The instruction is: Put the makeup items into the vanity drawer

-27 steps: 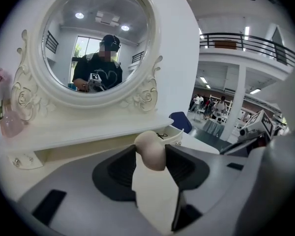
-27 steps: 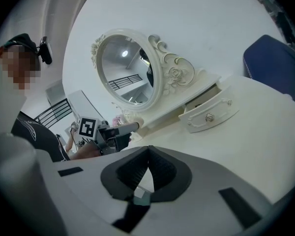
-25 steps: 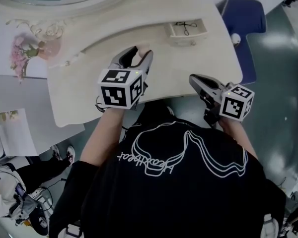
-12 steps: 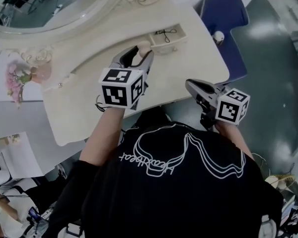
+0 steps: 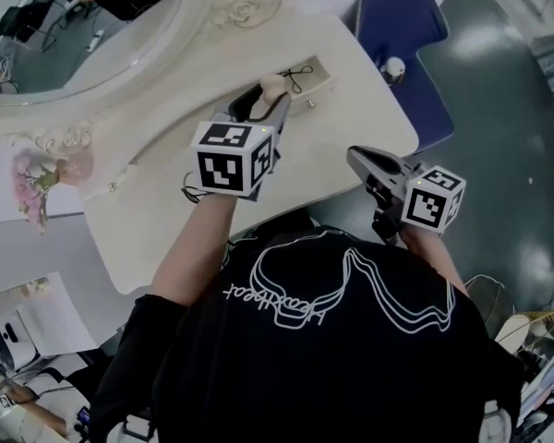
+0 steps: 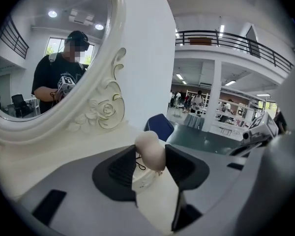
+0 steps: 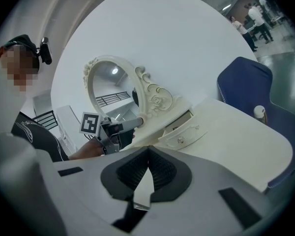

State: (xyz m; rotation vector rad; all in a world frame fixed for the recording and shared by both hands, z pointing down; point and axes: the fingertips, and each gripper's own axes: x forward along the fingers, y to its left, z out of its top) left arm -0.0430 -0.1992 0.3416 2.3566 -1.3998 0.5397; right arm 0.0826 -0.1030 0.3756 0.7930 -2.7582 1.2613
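My left gripper (image 5: 269, 96) is shut on a beige egg-shaped makeup sponge (image 5: 271, 85), held above the cream vanity top (image 5: 166, 169) just in front of the small open drawer (image 5: 319, 77). In the left gripper view the sponge (image 6: 150, 151) sits pinched between the two dark pads, with the drawer (image 6: 146, 179) right below it. A thin black wire tool (image 5: 295, 73) lies in the drawer. My right gripper (image 5: 355, 155) hangs off the vanity's front right edge, shut with nothing in it (image 7: 148, 154); it looks toward the drawer (image 7: 184, 132).
A large oval mirror (image 5: 83, 26) with a carved rose frame stands behind the vanity. A blue chair (image 5: 402, 30) with a small white thing (image 5: 392, 67) on it is at the right. Pink flowers (image 5: 42, 178) sit at the vanity's left end.
The left gripper has carried the sponge forward and up to the drawer's front. The right gripper has shifted slightly and stays shut. The head view has swung.
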